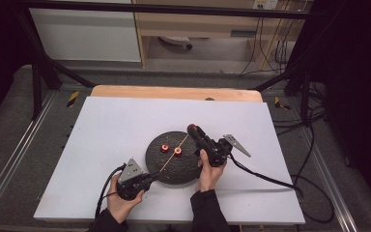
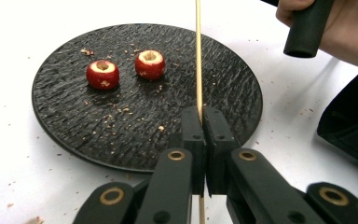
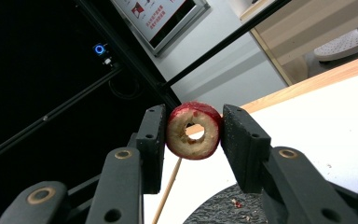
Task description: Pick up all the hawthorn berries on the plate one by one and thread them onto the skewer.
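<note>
Left hand-held gripper (image 2: 200, 121): jaws pressed together on a thin wooden skewer (image 2: 198, 60), clamped near its lower end. The skewer runs up and away from the jaws, over the dark round plate (image 2: 74, 135). In the high view the left hand-held gripper (image 1: 147, 180) sits at the plate's near-left edge, with the skewer (image 1: 174, 157) slanting across the plate (image 1: 174, 174) toward the other gripper.

Right hand-held gripper (image 3: 193, 133): jaws clamped on a red cored fruit piece (image 3: 193, 130), one pad on each side. The hole through its middle faces the camera, pale flesh around it, red skin on the outer rim. It's held up off the plate; the skewer (image 3: 168, 191) shows just below it, tip close to the fruit but I can't tell if they touch. In the high view the right hand-held gripper (image 1: 193, 129) is at the plate's far-right edge with the fruit piece (image 1: 192, 128) at its tip.

Two more cored red fruit pieces (image 2: 103, 74) (image 2: 150, 64) sit upright on the plate, side by side, apart, left of the skewer. Crumbs scattered over the plate and the white table (image 2: 18, 154).
</note>
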A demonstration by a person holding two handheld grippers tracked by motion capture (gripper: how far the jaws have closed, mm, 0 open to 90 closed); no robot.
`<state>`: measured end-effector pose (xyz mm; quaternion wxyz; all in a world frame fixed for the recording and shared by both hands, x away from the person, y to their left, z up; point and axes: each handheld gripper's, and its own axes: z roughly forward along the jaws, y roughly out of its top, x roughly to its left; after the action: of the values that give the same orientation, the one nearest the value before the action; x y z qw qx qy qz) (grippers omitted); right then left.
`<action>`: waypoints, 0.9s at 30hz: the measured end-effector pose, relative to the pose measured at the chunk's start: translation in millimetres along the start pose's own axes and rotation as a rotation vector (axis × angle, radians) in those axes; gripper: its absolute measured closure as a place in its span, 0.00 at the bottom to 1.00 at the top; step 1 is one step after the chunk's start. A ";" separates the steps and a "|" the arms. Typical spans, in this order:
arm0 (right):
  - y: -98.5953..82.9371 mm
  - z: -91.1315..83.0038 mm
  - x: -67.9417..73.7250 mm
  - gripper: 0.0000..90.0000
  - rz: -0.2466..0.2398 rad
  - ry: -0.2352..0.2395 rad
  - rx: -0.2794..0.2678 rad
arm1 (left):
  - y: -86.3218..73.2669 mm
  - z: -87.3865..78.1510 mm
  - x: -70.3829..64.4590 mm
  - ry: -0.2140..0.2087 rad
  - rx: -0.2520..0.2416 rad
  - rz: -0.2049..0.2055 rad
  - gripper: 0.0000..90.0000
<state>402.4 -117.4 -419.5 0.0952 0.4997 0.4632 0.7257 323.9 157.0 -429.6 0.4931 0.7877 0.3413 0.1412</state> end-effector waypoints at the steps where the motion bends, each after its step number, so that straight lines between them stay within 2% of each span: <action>1: -1.2 0.0 0.0 0.68 0.002 0.003 0.003 | 0.4 0.7 -0.3 0.001 -0.001 -0.004 0.98; 16: -9.5 -2.7 0.8 0.68 -0.007 0.019 0.021 | 13.3 14.0 -9.2 0.016 -0.019 -0.039 0.98; 27: -14.2 -7.2 3.7 0.68 -0.008 0.028 0.033 | 26.5 20.0 -9.6 0.014 -0.026 -0.035 0.98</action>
<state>390.1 -111.5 -428.5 0.0834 0.4893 0.4782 0.7245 338.7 129.5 -414.9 0.5032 0.7742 0.3566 0.1425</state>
